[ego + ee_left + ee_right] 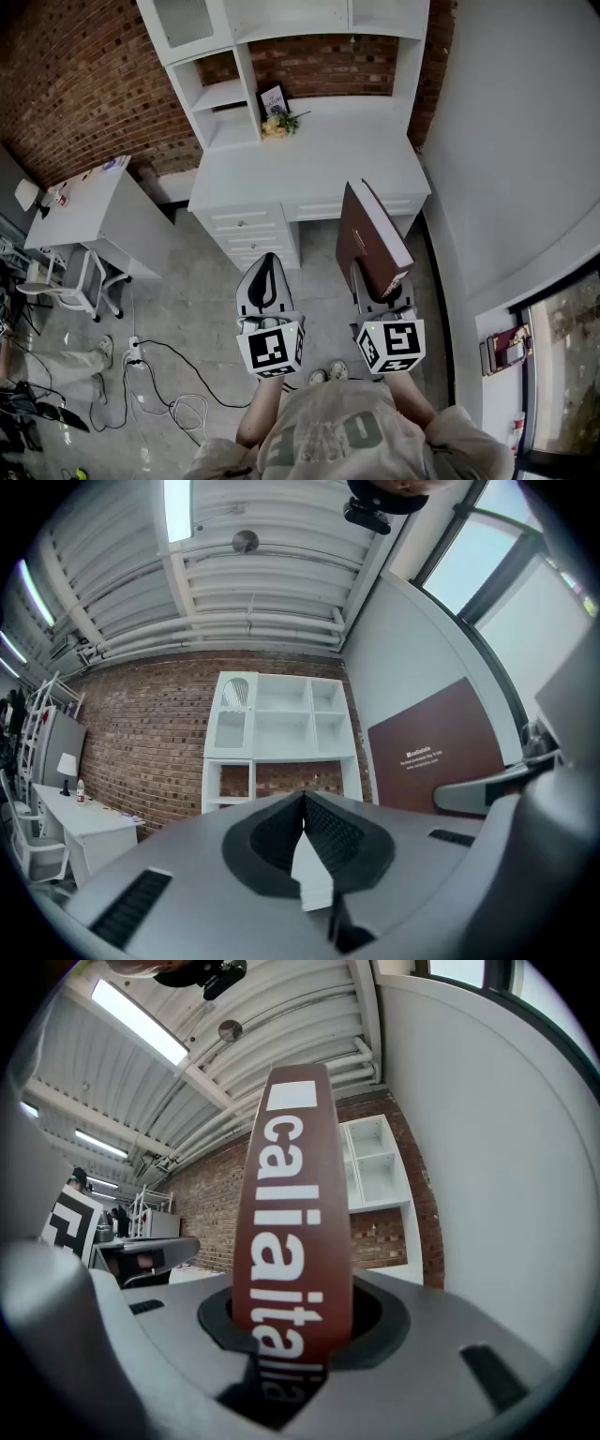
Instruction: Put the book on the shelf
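Right claw (370,281), nearest to me: its jaws stand wide and are clamped on the book (373,234). In the right gripper view, that claw (291,1335) pinches the book (292,1194) at its lower end, with the printed spine facing the camera and rising upright out of the jaws.

Left claw (267,272), just beside it: its jaws are together at the tips with nothing between them, as the left gripper view confirms (305,803). The brown cover of the book (436,752) shows off to that view's right.

Below both claws is bare floor (187,309); I judge that I am standing back from the furniture.

Beyond is the white desk (309,159), its top carrying a small frame (274,98) and flowers (277,125).

Farthest is the shelf (220,94), a white unit of open compartments against the brick wall (84,84). It is also visible ahead in the left gripper view (281,714).

Progress: pickup appears done, since the book is in the air and well apart from the shelf. What remains is to carry it forward over the desk, slot it into a compartment and let go.
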